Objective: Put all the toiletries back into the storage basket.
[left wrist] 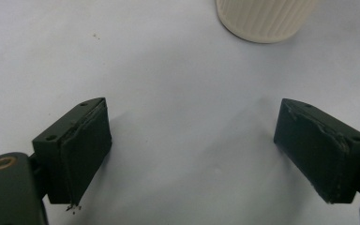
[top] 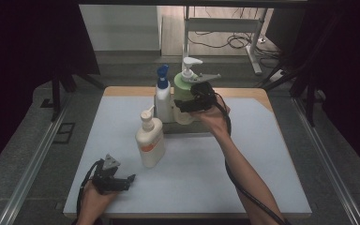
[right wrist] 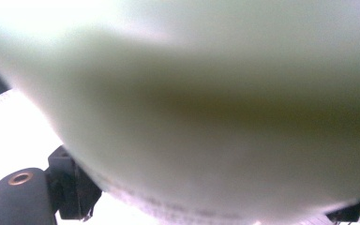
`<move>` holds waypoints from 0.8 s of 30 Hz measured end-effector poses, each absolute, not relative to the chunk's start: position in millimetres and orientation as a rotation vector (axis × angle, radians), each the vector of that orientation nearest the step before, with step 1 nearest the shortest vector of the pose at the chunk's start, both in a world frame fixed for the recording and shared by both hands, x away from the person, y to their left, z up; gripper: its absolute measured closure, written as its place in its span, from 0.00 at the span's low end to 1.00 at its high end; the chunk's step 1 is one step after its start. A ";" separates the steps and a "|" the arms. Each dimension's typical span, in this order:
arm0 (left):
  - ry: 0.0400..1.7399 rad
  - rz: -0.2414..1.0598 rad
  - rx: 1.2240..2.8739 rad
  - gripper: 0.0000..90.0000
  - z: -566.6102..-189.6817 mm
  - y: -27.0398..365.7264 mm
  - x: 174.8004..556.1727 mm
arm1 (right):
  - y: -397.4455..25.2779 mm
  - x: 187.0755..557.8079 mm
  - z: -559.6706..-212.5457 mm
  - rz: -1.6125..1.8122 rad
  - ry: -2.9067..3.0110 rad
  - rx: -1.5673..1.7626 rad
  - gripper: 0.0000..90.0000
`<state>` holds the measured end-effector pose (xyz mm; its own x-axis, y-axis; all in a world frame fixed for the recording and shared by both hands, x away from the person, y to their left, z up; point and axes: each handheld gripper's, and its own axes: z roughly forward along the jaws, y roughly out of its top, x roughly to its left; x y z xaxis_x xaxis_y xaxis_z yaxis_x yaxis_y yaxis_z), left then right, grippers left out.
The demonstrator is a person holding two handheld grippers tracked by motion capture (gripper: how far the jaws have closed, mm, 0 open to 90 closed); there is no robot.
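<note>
Here the green pump bottle (top: 183, 93) stands at the far middle of the white table (top: 262, 159), on a low dark tray (top: 187, 127), with the right gripper (top: 182, 106) clamped around its lower body. In the right gripper view the bottle's pale green wall (right wrist: 206, 93) presses so close that it is one blur; one black jaw peeks out at lower left, the other is nearly cut off at the lower right corner. Just beside the bottle, touching or nearly so, stands a white bottle with a blue cap (top: 163, 96), which hems in that side. A cream pump bottle (top: 150, 139) stands apart in front of them. To the right, the table lies open up to its edge. The left gripper (top: 130, 179) rests low at the near left edge, jaws spread wide with nothing between them; its own view shows bare table and the cream bottle's ribbed base (left wrist: 262, 18), cut off at the top.
</note>
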<state>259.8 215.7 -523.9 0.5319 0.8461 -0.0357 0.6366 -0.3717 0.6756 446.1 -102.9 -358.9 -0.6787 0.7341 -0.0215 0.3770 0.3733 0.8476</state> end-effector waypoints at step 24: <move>1.196 0.422 2.129 0.12 -524.0 215.7 259.7 | -96.8 472.4 -401.6 1.166 2.229 0.985 0.14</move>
<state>259.7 215.7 -524.0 0.5318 0.8462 -0.0356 0.6362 -0.3714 0.6762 472.4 -96.8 -401.6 -0.6512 0.7571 -0.0519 0.3893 0.3920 0.8335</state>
